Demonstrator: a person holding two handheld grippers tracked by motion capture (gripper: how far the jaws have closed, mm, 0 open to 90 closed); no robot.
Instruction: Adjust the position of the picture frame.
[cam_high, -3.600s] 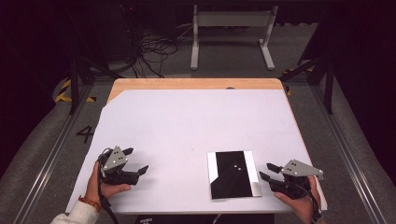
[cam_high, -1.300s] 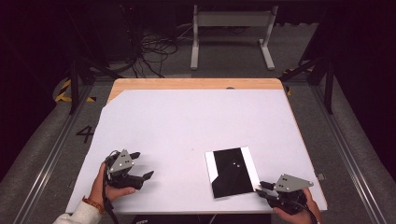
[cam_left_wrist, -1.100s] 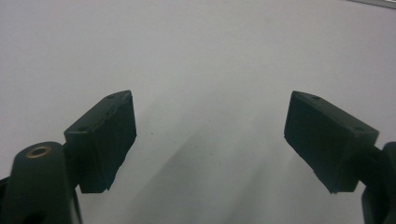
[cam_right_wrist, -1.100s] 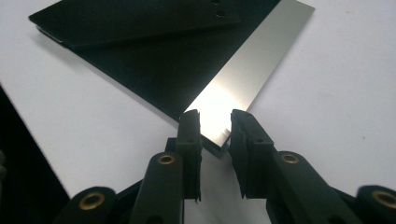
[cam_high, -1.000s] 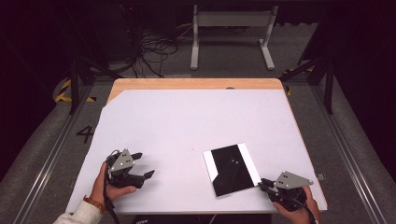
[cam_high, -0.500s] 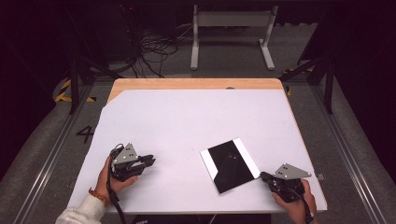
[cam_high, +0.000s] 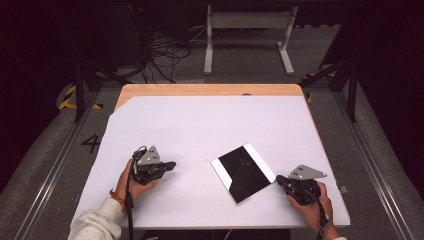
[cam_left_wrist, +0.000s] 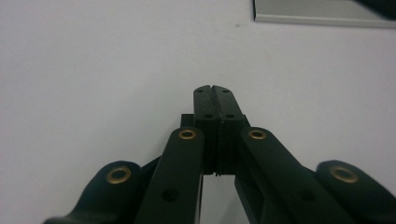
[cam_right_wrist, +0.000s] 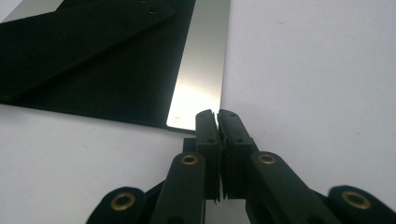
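Flat on the near right part of the white table top (cam_high: 200, 125) lay a thin, rectangular, glossy black plate with bright silver strips along two opposite edges (cam_high: 243, 172), turned at an angle to the table's sides. Seen from the right gripper view, the plate (cam_right_wrist: 107, 70) showed a mirror-like metal band along one long side and a dark face that carried a slanted reflection. Its near corner sat right at the tips of the right gripper (cam_right_wrist: 217, 114), whose two black jaws were pressed together with nothing between them. From the high view that right gripper (cam_high: 280, 180) rested just beside the plate's right corner, held in a hand at the table's near edge. Well apart to the left, the left gripper (cam_high: 170, 164) lay low over bare white surface, its jaws likewise closed on nothing (cam_left_wrist: 212, 88); the plate's silver edge (cam_left_wrist: 322, 16) appeared farther off. Beyond the white sheet ran a strip of pale wood (cam_high: 210, 90), then grey floor with tangled black cables (cam_high: 165, 50) and a grey metal stand (cam_high: 247, 35) in a dim room.
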